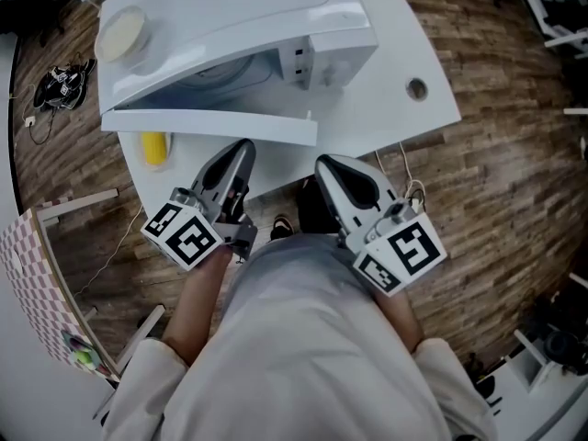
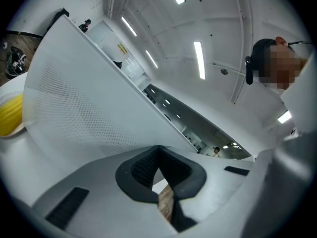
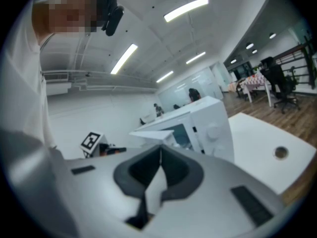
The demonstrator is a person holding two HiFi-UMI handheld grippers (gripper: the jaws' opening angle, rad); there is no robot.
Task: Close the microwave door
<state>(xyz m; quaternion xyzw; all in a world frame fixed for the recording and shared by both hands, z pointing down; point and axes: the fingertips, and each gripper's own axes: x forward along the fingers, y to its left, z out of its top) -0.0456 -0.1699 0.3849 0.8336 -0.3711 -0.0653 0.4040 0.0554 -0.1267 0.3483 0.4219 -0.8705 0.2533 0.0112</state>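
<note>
Left tongs (image 1: pixel 243 147) and right tongs (image 1: pixel 324 164) both pinched together, nothing between them; the white flat-panelled microwave door (image 1: pixel 209 123) stands open just ahead of the left tips; probably light, stiff, slick; best pushed flat-on near its free edge.

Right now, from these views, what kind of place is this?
Probably an open-plan office or lab, not a home kitchen. Long strip lights run overhead, office chairs stand on the wood floor, and the microwave sits on a white desk with a cable hole.
</note>
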